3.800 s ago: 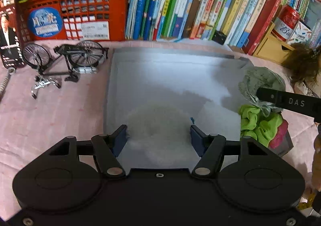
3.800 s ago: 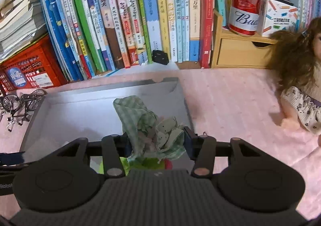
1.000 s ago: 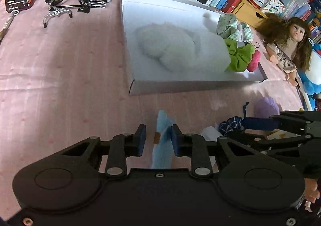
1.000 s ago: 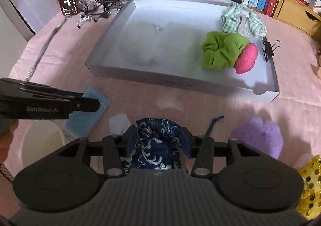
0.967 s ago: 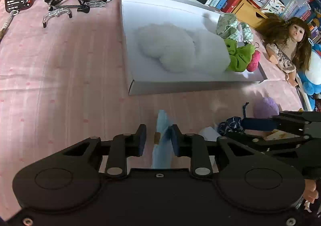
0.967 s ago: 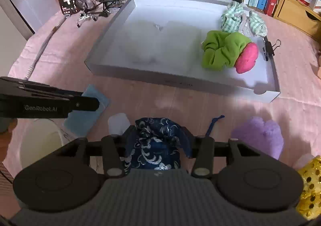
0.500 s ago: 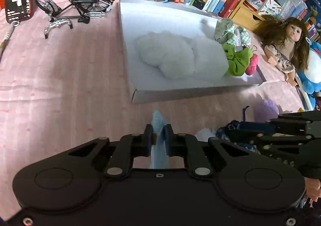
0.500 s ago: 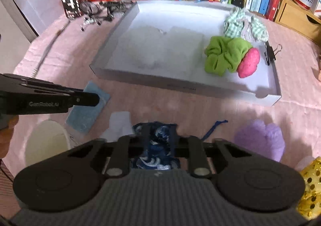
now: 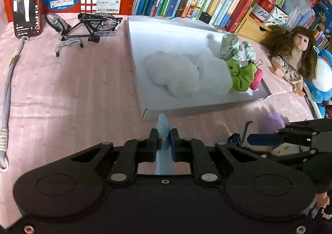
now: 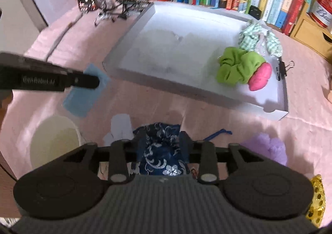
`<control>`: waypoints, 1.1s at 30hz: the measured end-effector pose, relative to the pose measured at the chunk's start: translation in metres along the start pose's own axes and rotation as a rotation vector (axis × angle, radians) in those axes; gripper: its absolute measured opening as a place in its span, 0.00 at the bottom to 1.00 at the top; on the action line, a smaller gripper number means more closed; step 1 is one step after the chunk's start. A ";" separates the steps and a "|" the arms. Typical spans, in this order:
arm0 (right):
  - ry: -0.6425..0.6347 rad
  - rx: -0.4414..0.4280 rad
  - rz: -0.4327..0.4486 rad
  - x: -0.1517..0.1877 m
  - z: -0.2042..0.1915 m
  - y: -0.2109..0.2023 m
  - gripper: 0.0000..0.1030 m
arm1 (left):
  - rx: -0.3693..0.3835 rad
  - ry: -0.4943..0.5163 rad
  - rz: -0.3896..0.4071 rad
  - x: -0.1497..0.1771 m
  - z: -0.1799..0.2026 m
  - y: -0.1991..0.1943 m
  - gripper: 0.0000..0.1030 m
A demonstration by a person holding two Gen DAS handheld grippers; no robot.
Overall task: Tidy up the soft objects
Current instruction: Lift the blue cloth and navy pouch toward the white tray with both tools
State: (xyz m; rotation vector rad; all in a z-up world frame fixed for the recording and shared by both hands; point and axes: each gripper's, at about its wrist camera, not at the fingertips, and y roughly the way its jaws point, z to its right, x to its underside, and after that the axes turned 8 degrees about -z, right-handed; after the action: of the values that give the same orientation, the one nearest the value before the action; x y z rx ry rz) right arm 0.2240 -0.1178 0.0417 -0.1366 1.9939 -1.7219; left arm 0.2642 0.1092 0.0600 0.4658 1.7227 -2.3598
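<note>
Cloth of pale blue (image 9: pixel 164 130) sits pinched between the clenched fingers of the left gripper (image 9: pixel 164 140), raised just in front of the near wall of the white tray (image 9: pixel 186 107), which serves as the landmark. In the right wrist view that cloth (image 10: pixel 87 90) hangs off the tray's near left corner. The right gripper (image 10: pixel 161 142) grasps a navy pouch with silver pattern (image 10: pixel 161 151), its fingers pressed into the fabric, in front of the tray's near wall. Inside the tray lie white fluffy pieces (image 9: pixel 176 72) toward the middle, and a green scrunchie (image 10: pixel 236 65), a pink soft ball (image 10: pixel 259 78) and a checked green cloth (image 10: pixel 257 36) at its right end. A purple fluffy piece (image 10: pixel 267 148) rests on the pink tablecloth (image 9: pixel 72 88) off the tray's near right corner.
</note>
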 end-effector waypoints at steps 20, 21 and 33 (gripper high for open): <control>-0.015 0.008 -0.064 -0.007 -0.005 0.033 0.55 | -0.019 0.025 -0.002 -0.002 0.008 0.000 0.11; -0.013 0.002 -0.061 -0.007 -0.005 0.031 0.50 | -0.018 0.026 0.001 -0.003 0.008 -0.001 0.11; 0.008 -0.020 0.045 -0.017 0.005 -0.014 0.36 | 0.010 0.035 0.046 -0.021 0.021 -0.019 0.11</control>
State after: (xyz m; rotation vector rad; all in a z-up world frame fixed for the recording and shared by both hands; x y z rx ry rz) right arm 0.2377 -0.1182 0.0603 -0.0912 2.0052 -1.6776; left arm 0.2747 0.0939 0.0900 0.5455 1.6966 -2.3435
